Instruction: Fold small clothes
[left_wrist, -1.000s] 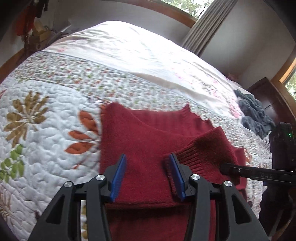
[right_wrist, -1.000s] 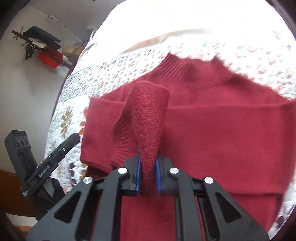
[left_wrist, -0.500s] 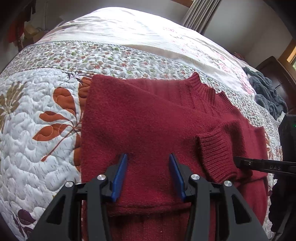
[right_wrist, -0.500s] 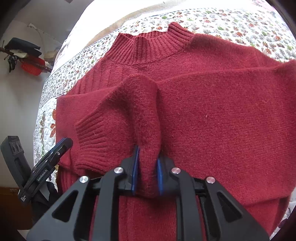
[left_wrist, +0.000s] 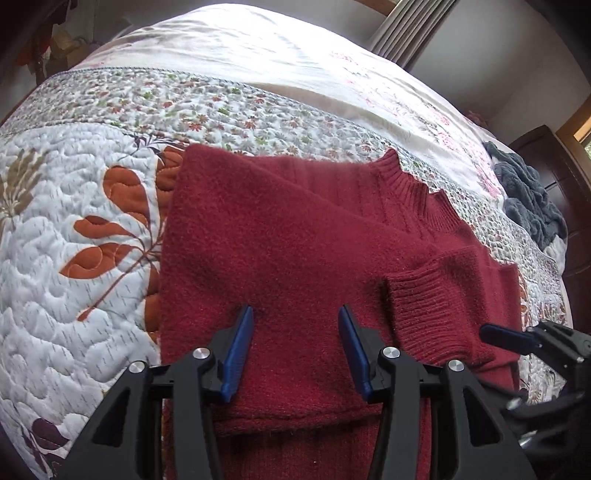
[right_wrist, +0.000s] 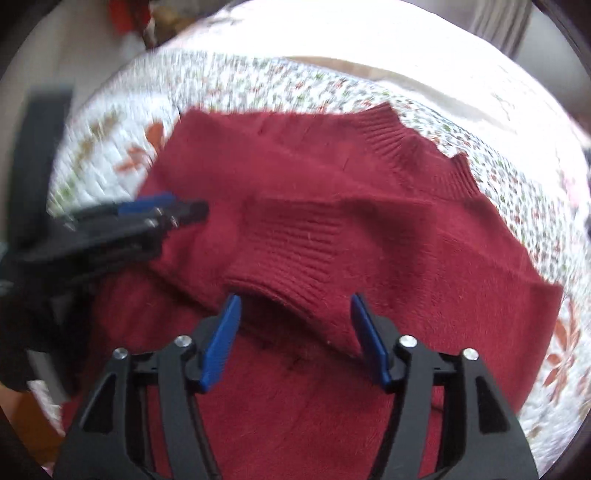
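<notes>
A dark red knit sweater (left_wrist: 288, 243) lies flat on the quilted bed, its ribbed collar (left_wrist: 410, 184) toward the far side. Both sleeves are folded across the body. One ribbed cuff (right_wrist: 291, 247) rests in the middle of the chest, also seen as the cuff (left_wrist: 424, 306) in the left wrist view. My left gripper (left_wrist: 295, 328) hovers open just above the folded left sleeve, holding nothing. My right gripper (right_wrist: 295, 314) is open right behind the cuff, with nothing between its blue pads. The right gripper (left_wrist: 517, 339) shows at the right edge of the left wrist view, and the left gripper (right_wrist: 147, 210) shows blurred in the right wrist view.
The floral quilt (left_wrist: 74, 221) spreads to the left and far side of the sweater. A grey-blue garment (left_wrist: 528, 195) is heaped at the far right of the bed beside dark wooden furniture (left_wrist: 561, 162). Curtains (left_wrist: 406, 33) hang behind the bed.
My right gripper has laid the sleeve across the sweater's chest and let go, its fingers now spread. The left gripper has stayed open over the sweater.
</notes>
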